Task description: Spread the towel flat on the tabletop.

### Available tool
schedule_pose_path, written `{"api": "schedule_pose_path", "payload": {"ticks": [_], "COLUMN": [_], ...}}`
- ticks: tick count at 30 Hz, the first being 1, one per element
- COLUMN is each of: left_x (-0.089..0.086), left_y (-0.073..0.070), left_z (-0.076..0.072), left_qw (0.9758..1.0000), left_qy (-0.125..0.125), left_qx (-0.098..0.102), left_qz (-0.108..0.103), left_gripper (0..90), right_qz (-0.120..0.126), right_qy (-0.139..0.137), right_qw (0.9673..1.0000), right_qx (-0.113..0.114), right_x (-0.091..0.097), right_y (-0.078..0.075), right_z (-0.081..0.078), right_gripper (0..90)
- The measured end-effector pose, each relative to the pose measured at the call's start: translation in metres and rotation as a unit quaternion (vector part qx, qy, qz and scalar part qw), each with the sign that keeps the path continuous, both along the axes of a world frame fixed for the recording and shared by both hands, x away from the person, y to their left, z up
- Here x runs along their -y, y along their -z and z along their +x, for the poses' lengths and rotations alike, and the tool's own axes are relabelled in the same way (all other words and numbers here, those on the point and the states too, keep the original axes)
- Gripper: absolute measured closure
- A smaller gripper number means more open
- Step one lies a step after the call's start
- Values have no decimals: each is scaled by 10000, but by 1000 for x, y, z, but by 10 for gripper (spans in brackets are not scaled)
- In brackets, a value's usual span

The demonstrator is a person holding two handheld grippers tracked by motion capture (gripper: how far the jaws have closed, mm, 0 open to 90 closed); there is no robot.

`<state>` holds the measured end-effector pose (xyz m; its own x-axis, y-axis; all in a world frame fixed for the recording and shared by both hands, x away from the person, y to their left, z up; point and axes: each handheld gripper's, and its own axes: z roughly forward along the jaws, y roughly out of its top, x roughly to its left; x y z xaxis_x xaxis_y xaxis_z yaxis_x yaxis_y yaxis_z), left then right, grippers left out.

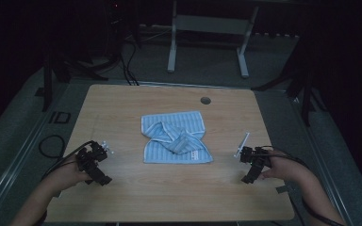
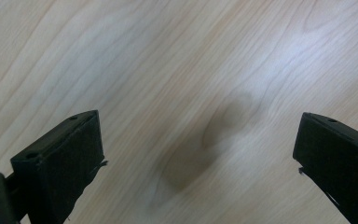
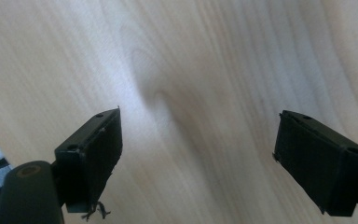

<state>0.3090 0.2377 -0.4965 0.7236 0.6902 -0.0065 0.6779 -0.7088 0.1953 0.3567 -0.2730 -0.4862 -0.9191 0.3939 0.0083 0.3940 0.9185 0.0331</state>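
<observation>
Dim surroundings frame a light wooden table (image 1: 122, 108) seen from the high view, with dark floor, cables and the white legs of a stand (image 1: 172, 52) beyond its far edge. Near the far edge a small round hole (image 1: 205, 100) sits in the tabletop. At the middle of the table lies a blue striped cloth (image 1: 176, 139), roughly square but rumpled, with a bunched fold running across its centre and one corner turned in. It rests flat on the wood, well apart from both grippers. The left gripper (image 1: 94, 160) is held low over the table's near left part, the left hand (image 1: 63, 176) behind it. The right gripper (image 1: 252, 162) is over the near right part, gripped by the right hand (image 1: 283, 169). In the left gripper view the two black jaws stand wide apart with nothing between them but bare wood grain. In the right gripper view the jaws are likewise spread wide and hold nothing, again over bare tabletop.
</observation>
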Motion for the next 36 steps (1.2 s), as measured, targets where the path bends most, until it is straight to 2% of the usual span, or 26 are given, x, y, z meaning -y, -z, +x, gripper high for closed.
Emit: {"api": "schedule_pose_path", "payload": {"ticks": [1, 4, 5, 10, 14, 15, 16, 19, 21, 22, 27, 32, 36], "left_x": [5, 11, 15, 25, 36, 42, 42, 57, 61, 70, 91, 111, 124], "left_y": [1, 1, 1, 1, 1, 1, 1, 0, 0, -2, -6, -9, -9], "left_z": [4, 8, 12, 20, 28, 32, 32, 41, 43, 49, 63, 74, 82], "left_qw": [10000, 9999, 9998, 9996, 9994, 9990, 9990, 9982, 9978, 9970, 9961, 9944, 9927], "left_qy": [89, 118, 174, 232, 331, 400, 400, 557, 619, 716, 802, 1006, 1135], "left_qx": [11, 34, 3, 42, 36, 25, 25, 0, 21, 33, 124, 172, 309], "left_qz": [5, -31, -119, -145, -137, -204, -204, -232, -239, -279, -335, -278, -255], "left_gripper": [17, 17, 17, 17, 17, 17, 17, 17, 68, 68, 79, 143, 209], "right_qz": [-34, -2, -18, -37, -48, -58, -58, -52, -43, -45, -18, -57, -93], "right_qy": [3, 7, 1, -62, -231, -351, -351, -604, -631, -668, -828, -933, -987], "right_qw": [10000, 10000, 10000, 9999, 9997, 9994, 9994, 9981, 9980, 9977, 9965, 9955, 9950], "right_qx": [-19, -40, -28, -91, -55, -39, -39, -72, -95, -101, -122, -147, -86], "right_x": [-3, -7, -8, -14, -22, -26, -26, -37, -41, -44, -64, -82, -95], "right_y": [1, 1, 1, 1, 0, -1, -1, -1, -1, -1, 3, 7, 7], "right_z": [5, 10, 11, 15, 19, 22, 22, 26, 27, 28, 37, 47, 58], "right_gripper": [157, 157, 157, 196, 220, 244, 244, 278, 293, 303, 335, 358, 380]}}
